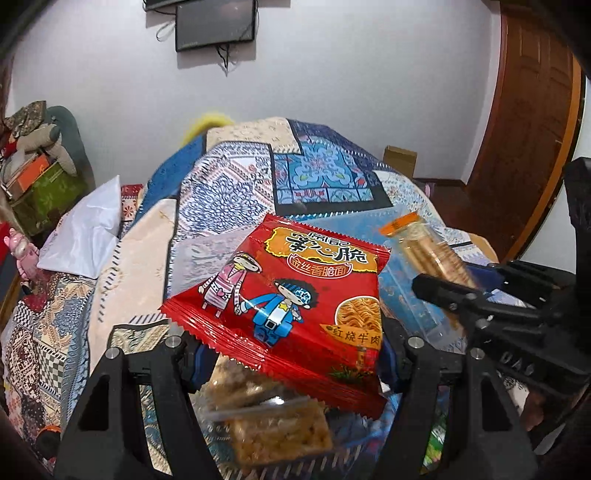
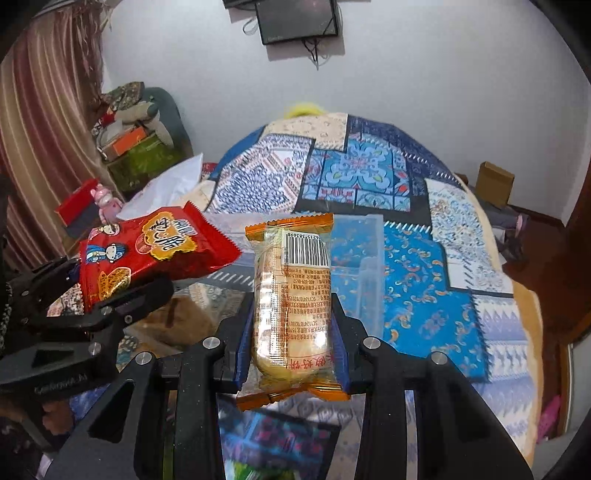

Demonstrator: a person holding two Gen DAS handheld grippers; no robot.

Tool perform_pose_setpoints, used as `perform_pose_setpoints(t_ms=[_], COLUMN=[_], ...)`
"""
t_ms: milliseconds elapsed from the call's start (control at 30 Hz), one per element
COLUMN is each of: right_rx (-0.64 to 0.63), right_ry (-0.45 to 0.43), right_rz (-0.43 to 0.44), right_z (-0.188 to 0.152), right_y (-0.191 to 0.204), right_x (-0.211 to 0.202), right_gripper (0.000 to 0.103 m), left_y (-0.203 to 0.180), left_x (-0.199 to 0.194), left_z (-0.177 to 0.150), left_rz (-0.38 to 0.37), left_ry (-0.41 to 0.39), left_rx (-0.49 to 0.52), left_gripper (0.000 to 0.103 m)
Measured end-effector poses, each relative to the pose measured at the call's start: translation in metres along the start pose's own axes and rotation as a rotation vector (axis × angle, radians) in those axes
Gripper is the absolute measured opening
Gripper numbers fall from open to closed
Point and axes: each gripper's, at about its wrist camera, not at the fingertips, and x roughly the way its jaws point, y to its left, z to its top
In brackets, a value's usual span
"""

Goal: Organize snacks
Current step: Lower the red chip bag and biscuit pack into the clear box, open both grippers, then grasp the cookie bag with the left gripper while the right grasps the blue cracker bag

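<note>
Red foil fills the middle of the left wrist view: a red instant-noodle snack packet [image 1: 291,295] printed with two cartoon children is clamped at its lower edge by the left gripper [image 1: 291,363], lifted clear and tilted so its far end rises away from the fingers. Beneath that gripper lies a clear-wrapped crispy snack bar [image 1: 280,432], blurred, close under the packet. To the right of the left gripper, the right gripper [image 2: 293,354] is clenched on an orange-ended clear pack of biscuits [image 2: 291,306], which stands lengthwise between its blue pads with the barcode label facing the camera and its far end pointing ahead. In the right wrist view the red packet appears off to the left and slightly ahead, apart from the biscuit pack. Just ahead of and to the right of the right gripper sits a transparent plastic bin [image 2: 365,266], its rim level with the biscuit pack's far end. Everything is above a bed covered by a blue patchwork quilt [image 2: 417,295], which stretches ahead of both grippers toward a white wall with a mounted screen [image 2: 297,20].
</note>
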Motion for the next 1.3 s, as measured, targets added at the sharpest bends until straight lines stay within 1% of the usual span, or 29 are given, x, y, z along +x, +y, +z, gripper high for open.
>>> perform_pose_setpoints(t_ms=[200,300,367,400,467,500,633,767,800,867,933,1033,1133,1300], right_rx=[-0.007,-0.001,0.018,0.028,0.040,0.037,-0.009,-0.035,-0.036,-0.040,-0.041,-0.044,-0.042,-0.050], right_ry=[0.034,0.056,0.073,0.077,0.066,0.058,0.026,-0.010,-0.019,-0.039,-0.056,-0.077,-0.075,-0.043], right_rz=[-0.015,-0.018,-0.007,-0.004,0.008,0.007,-0.015,-0.015,-0.013,-0.009,-0.008,-0.007,0.002,0.001], right_z=[-0.001,-0.001,-0.002,-0.003,-0.003,-0.004,-0.005,-0.009,-0.009,-0.012,-0.015,-0.026,-0.036,-0.062], right_y=[-0.001,-0.003,-0.007,-0.009,-0.012,-0.011,-0.003,0.006,0.007,0.011,0.014,0.021,0.026,0.035], right_x=[0.020,0.024,0.023,0.021,0.013,0.008,-0.020,-0.050,-0.057,-0.072,-0.084,-0.102,-0.111,-0.116], right_gripper=[0.034,0.034,0.038,0.040,0.049,0.050,0.050,0.051,0.051,0.056,0.059,0.060,0.060,0.060], left_y=[-0.003,-0.002,0.001,0.001,0.000,-0.001,-0.005,-0.005,-0.003,0.000,0.002,0.008,0.014,0.022], left_x=[0.027,0.033,0.030,0.027,0.019,0.011,-0.019,-0.050,-0.060,-0.075,-0.087,-0.103,-0.112,-0.116], left_z=[0.004,0.005,0.006,0.006,0.006,0.006,0.007,0.004,0.001,-0.004,-0.012,-0.029,-0.050,-0.085], left_rz=[0.007,0.005,-0.004,-0.006,-0.004,-0.004,-0.005,-0.010,-0.011,-0.014,-0.012,-0.001,0.004,0.006], left_ry=[0.065,0.096,0.094,0.087,0.071,0.056,0.009,-0.025,-0.033,-0.040,-0.046,-0.042,-0.021,0.027], left_rx=[0.013,-0.001,-0.018,-0.021,-0.017,-0.011,0.010,0.017,0.014,0.007,0.005,-0.003,-0.015,-0.055], left_gripper=[0.070,0.078,0.086,0.086,0.087,0.087,0.091,0.093,0.094,0.096,0.096,0.097,0.097,0.097])
